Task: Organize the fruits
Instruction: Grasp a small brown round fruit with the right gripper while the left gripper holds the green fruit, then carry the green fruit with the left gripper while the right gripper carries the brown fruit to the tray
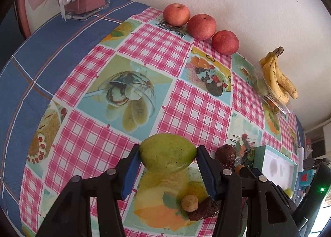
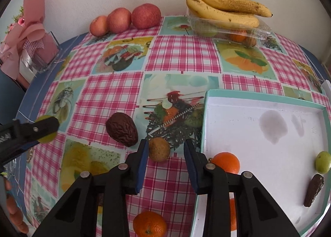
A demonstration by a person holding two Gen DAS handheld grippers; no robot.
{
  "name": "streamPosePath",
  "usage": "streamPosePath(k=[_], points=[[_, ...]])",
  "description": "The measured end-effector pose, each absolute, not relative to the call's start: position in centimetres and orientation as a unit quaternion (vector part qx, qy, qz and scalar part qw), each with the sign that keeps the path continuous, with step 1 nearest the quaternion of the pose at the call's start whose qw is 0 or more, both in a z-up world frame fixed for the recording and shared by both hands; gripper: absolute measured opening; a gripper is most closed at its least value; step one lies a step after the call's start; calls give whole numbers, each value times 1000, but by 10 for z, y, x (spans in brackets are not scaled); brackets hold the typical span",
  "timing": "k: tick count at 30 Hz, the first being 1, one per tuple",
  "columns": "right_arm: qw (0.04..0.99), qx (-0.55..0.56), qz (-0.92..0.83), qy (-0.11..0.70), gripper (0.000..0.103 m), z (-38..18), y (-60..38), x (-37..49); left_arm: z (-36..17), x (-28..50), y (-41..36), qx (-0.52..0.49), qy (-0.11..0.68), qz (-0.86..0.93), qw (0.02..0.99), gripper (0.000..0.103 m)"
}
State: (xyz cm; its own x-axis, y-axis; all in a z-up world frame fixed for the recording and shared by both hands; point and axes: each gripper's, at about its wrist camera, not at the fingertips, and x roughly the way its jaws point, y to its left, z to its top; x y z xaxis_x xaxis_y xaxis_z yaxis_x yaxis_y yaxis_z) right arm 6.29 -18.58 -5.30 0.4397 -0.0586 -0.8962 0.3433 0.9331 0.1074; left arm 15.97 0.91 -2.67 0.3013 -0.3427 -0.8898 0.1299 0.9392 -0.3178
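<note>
My left gripper [image 1: 168, 152] is shut on a green mango [image 1: 167, 152], held between its blue pads just above the checked tablecloth; it also shows at the left of the right wrist view [image 2: 44, 128]. My right gripper [image 2: 166, 147] is open, its fingers on either side of a small brown round fruit [image 2: 158, 149] lying on the cloth. A wrinkled dark avocado [image 2: 122, 129] lies just left of it. A white tray with a teal rim [image 2: 266, 100] at the right holds an orange [image 2: 226, 162], a small green fruit [image 2: 323, 162] and a dark elongated fruit [image 2: 314, 189].
Three red apples [image 2: 124, 19] line the wall at the back. Bananas [image 2: 223, 9] lie on a clear plastic box [image 2: 260, 30] of fruit. Another orange [image 2: 149, 224] sits near the front edge. A glass vase with pink wrapping [image 2: 37, 50] stands at the left.
</note>
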Motion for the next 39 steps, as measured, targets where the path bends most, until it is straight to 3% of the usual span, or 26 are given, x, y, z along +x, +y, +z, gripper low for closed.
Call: streamPosePath(k=[9, 14, 19, 39], points=[[838, 129, -115, 518, 34, -55, -181, 68, -21, 158, 9, -91, 566, -149, 806, 57], [830, 133, -112, 530, 25, -64, -180, 68, -18, 158, 8, -83, 563, -149, 809, 57], [831, 142, -109, 527, 25, -62, -183, 66, -10, 156, 4, -69, 553, -148, 817, 57], [840, 203, -153, 479, 25, 4, -249, 17, 36, 108, -76, 9, 503, -204, 840, 57]])
